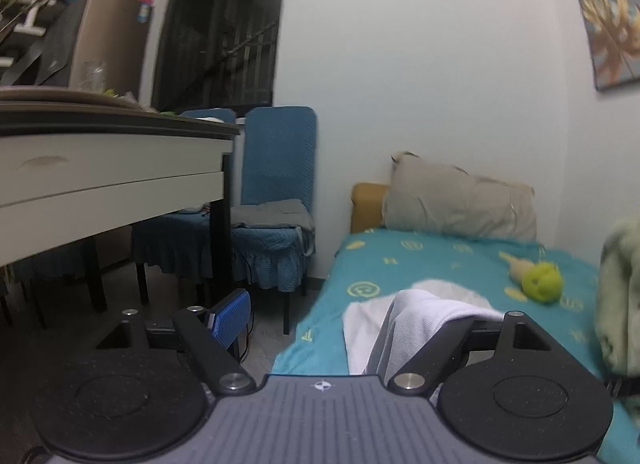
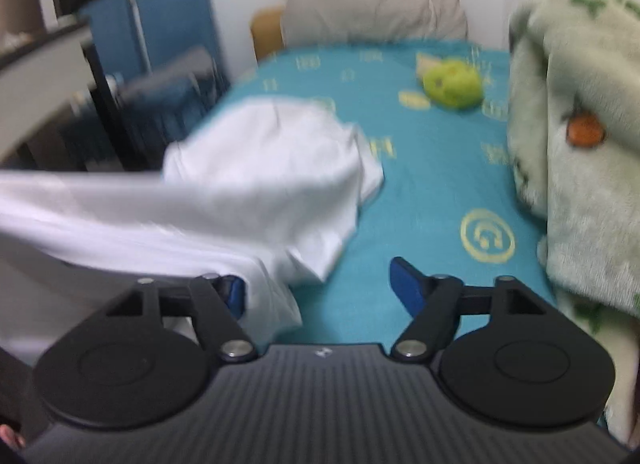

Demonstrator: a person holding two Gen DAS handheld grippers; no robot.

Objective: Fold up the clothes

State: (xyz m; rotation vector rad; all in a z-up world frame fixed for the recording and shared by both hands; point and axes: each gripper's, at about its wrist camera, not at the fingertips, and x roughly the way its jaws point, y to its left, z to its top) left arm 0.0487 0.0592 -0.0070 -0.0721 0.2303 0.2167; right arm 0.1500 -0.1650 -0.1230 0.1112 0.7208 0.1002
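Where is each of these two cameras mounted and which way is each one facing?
Left wrist: sits on the left gripper, low by the bed's edge, facing the white garment, the pillow, a blue chair and a desk; its open fingers show.
Right wrist: sits on the right gripper, angled down over the teal bedsheet and a fleece blanket; its open fingers show.
Shared: garment, pillow, green toy, chair.

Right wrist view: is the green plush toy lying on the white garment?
No, the green plush toy sits on bare teal bedsheet, well apart from the white garment.
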